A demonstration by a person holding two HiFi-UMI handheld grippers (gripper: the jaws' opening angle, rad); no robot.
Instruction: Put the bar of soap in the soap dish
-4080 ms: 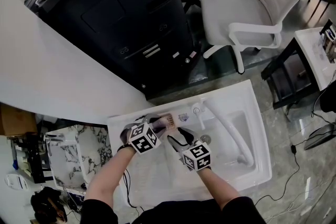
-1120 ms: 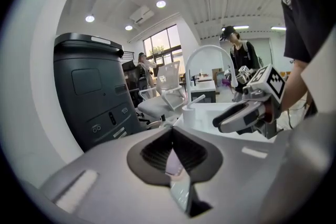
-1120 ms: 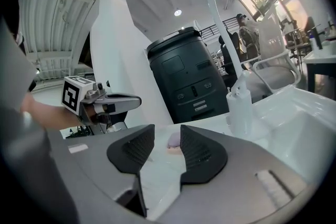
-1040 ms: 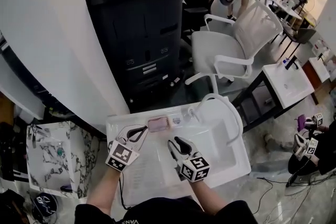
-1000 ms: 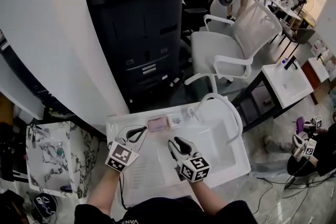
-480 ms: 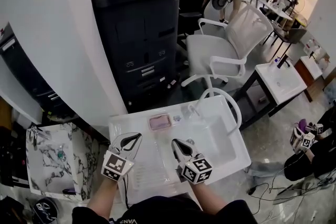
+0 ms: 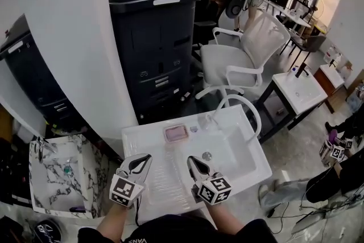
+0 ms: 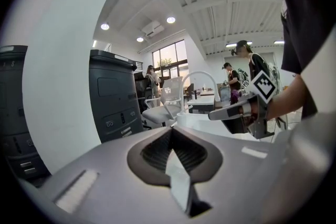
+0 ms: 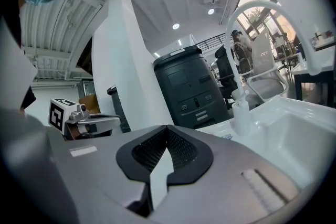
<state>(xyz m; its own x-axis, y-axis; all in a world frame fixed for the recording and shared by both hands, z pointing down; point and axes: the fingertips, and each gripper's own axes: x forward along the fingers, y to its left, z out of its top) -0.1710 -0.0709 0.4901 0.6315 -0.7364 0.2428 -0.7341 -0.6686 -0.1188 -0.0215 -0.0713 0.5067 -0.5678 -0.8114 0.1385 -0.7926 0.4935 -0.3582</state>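
Holding left tool (image 7: 140,163) and right tool (image 7: 196,164) pinched closed, empty, above sink (image 7: 230,152); seeing pink bar of soap (image 7: 176,132) lying in soap dish (image 7: 166,135) beyond, apart from both

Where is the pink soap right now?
In the head view, the pink soap lies in the soap dish on the white sink's back ledge, just left of the faucet.
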